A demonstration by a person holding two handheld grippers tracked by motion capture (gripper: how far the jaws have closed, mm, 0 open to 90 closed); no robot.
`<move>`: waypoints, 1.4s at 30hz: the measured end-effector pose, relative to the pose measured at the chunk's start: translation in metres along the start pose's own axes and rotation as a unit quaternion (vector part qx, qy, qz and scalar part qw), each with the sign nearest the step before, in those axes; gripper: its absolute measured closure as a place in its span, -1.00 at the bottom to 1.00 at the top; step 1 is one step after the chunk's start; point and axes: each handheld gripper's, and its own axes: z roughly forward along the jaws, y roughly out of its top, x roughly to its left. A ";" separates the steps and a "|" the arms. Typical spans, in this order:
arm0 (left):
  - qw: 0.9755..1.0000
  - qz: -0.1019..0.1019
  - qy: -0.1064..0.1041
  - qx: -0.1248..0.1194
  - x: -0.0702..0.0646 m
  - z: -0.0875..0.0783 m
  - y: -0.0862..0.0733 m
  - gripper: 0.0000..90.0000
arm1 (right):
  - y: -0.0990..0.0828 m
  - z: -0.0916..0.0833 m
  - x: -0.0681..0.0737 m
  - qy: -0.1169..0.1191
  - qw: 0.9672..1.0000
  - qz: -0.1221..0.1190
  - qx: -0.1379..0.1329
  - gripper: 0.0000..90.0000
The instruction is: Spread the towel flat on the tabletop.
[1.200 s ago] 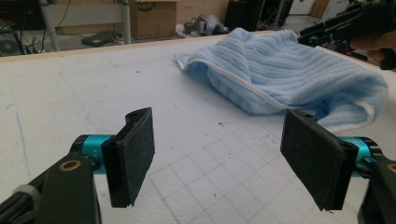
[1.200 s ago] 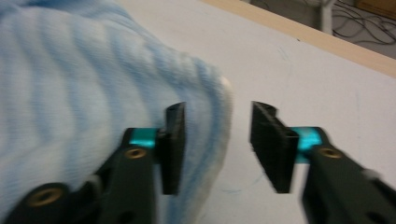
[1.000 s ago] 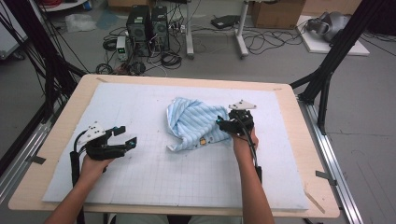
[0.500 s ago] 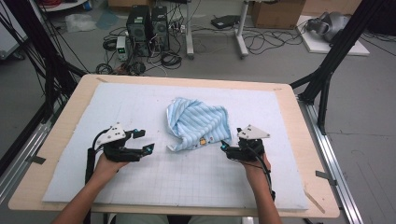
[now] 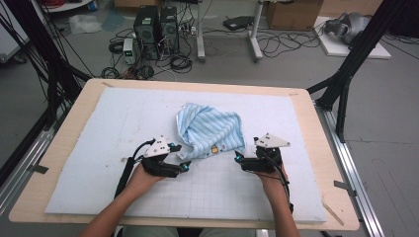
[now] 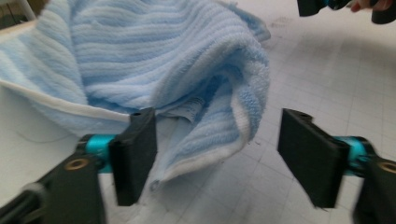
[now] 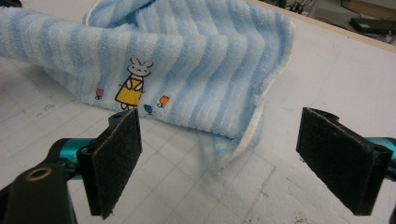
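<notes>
1. Looking down from the high view, you have a crumpled blue striped towel (image 5: 210, 131) lying near the middle of the white mat (image 5: 99, 128). Your left gripper (image 5: 185, 166) sits at its near-left corner and your right gripper (image 5: 237, 159) at its near-right corner. Both are low, just beside the cloth. The step in hand appears to be the approach to two corners, ahead of spreading or folding.

2. In the left gripper view, your jaws stand apart, having just been narrowing. A folded towel (image 6: 187, 70) edge with its white hem and a small label lies between them, close to the left pad but not pinched. Next, push forward a little so that the hem sits squarely between the pads, then close.

3. In the right gripper view, your jaws have just been widening and hold nothing. The towel (image 7: 196, 60) corner, beside the rabbit print (image 7: 132, 84), droops onto the mat between them. Advance before you clamp.
</notes>
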 end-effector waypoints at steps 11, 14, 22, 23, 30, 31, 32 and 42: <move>1.000 -0.018 0.019 -0.004 0.001 0.012 0.013 0.80 | -0.002 0.004 0.002 0.036 0.999 -0.014 0.016 -0.41; 0.998 -0.043 0.032 -0.040 0.011 0.007 0.021 0.85 | -0.002 0.009 0.007 0.044 0.999 -0.017 0.027 -0.38; 0.992 -0.075 0.067 -0.078 0.032 -0.002 0.033 0.85 | -0.002 0.021 0.017 0.063 0.997 -0.031 0.028 0.13; 0.991 -0.077 0.072 -0.077 0.034 -0.002 0.032 0.85 | -0.002 0.023 0.019 0.066 0.997 -0.033 0.031 0.17; 0.990 -0.081 0.079 -0.079 0.038 0.001 0.029 0.88 | 0.001 0.047 0.030 0.076 0.993 -0.068 0.063 0.38; 0.991 -0.080 0.079 -0.078 0.039 0.001 0.029 0.88 | 0.002 0.050 0.029 0.074 0.993 -0.067 0.066 0.38; 0.991 -0.079 0.081 -0.077 0.039 0.001 0.029 0.88 | 0.003 0.054 0.028 0.071 0.993 -0.065 0.067 0.38; 0.989 -0.086 0.096 -0.068 0.051 0.001 0.022 0.88 | 0.013 0.079 0.009 0.058 0.994 -0.029 0.089 0.57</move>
